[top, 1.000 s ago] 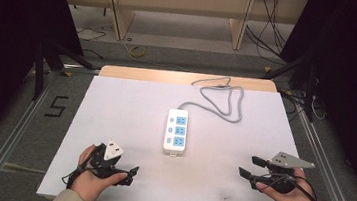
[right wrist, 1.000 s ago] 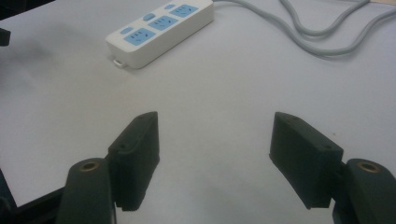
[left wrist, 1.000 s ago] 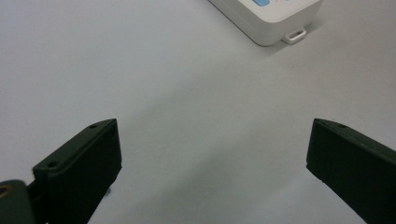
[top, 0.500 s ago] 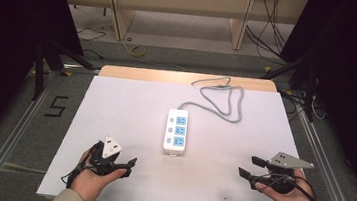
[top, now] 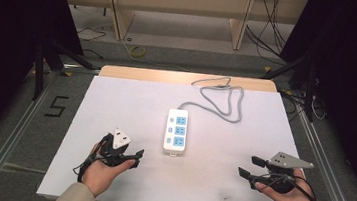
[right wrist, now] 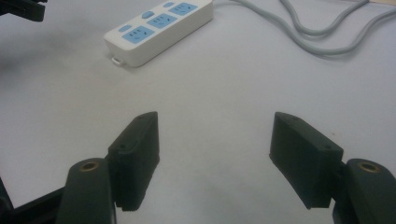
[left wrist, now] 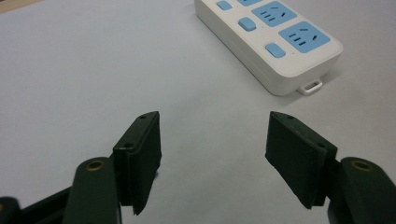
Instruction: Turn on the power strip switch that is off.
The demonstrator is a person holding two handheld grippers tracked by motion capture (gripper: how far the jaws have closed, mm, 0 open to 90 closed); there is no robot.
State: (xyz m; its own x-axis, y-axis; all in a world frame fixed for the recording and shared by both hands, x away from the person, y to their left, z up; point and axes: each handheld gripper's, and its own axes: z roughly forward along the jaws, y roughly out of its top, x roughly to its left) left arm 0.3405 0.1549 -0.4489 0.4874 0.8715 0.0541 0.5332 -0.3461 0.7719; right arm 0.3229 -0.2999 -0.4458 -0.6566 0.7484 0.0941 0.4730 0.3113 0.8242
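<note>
- Nearest, at the table's front edge, the left gripper (top: 133,157) sits in the person's left hand (top: 101,170) toward the front-left corner; its jaws stand wide apart with nothing between them, only bare white surface showing in the gap in the left gripper view.
- Likewise the right gripper (top: 250,167), held in the right hand (top: 294,200) near the front-right corner, has its jaws spread wide and empty, pointing inward across the table; a grey three-cornered plate (top: 288,161) rides on top of it.
- Between the two grippers lies a broad stretch of open white tabletop (top: 208,179), with a small dark speck near the front edge.
- Farther in, at the table's middle, a white power strip (top: 175,132) with three blue sockets lies flat, its long side running front to back, well apart from both grippers; in the left gripper view its near end with a small hanging tab (left wrist: 311,87) is up and to the right of the jaws.
- Beyond it, the strip's grey cable (top: 227,98) loops over the back right part of the table to the far edge, where a strip of bare wood (top: 169,76) shows.
- Past the table are metal floor rails, a "5" marked on the grey floor (top: 56,106) at left, wooden shelving legs and loose cables at the back, and dark curtains on both sides.
</note>
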